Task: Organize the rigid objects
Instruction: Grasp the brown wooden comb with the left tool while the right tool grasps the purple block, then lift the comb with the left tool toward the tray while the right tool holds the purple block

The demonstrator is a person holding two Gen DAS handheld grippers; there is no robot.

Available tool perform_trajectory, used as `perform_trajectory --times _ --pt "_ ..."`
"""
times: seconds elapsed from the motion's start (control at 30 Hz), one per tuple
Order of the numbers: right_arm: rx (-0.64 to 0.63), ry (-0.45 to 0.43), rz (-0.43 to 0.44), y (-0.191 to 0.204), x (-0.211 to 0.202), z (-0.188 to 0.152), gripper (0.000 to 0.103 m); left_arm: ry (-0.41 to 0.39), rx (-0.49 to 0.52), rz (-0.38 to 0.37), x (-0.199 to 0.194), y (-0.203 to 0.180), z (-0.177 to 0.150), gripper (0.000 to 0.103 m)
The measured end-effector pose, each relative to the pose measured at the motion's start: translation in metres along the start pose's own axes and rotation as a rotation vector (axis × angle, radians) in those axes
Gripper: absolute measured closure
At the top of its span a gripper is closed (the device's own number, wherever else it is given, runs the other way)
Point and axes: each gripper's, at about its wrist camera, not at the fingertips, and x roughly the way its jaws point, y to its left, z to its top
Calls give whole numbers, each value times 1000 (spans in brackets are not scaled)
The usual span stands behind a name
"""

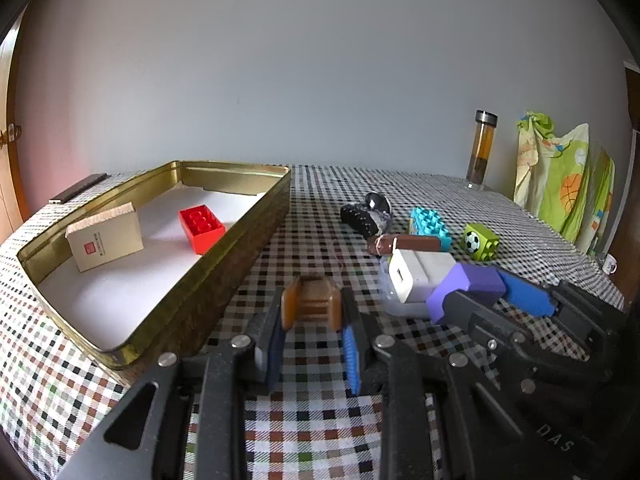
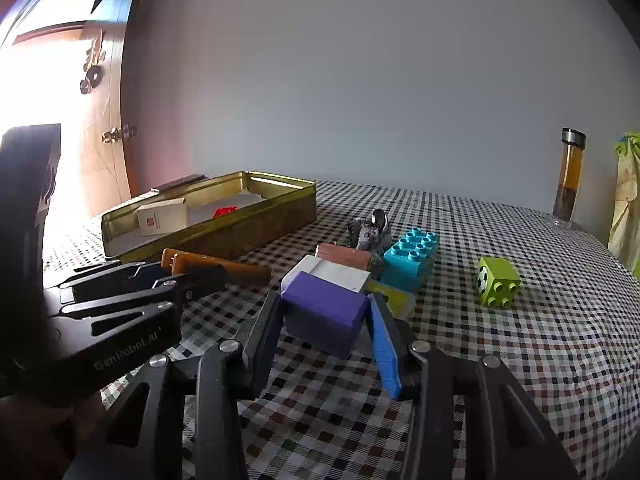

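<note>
**Two grips made, tin waiting**

I am holding a purple block (image 2: 324,312) between the pads of the right hand-held gripper (image 2: 326,320), jaws part-open and pressing on its two sides; it is sitting at the near edge of the pile, well apart from the gold tin (image 1: 240,236) and to its right. The left hand-held gripper (image 1: 312,312) is clamped tight on a brown comb-like piece (image 1: 314,300), just beside the tin's near long wall. Inside the tin a red brick (image 1: 201,227) and a small cardboard box (image 1: 105,236) are already lying. To do this well, I am planning to lift the block straight off the white charger (image 2: 336,272) it is leaning on, so the pile is not dragged across the worktop (image 2: 520,340), then clear the tin's rim before lowering.
</note>
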Motion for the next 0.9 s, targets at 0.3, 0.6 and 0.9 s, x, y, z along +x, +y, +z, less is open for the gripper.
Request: perform_trajectory --times 0.3,0.6,0.9 --pt "8 -40 5 -1 -4 -1 57 -20 14 13 -4 -3 0 80" --pt "15 -74 11 -2 -7 -2 57 -38 29 24 -7 -5 -1 80" --pt "22 -115 11 -4 -12 -3 57 -62 40 36 -10 -6 -2 80"
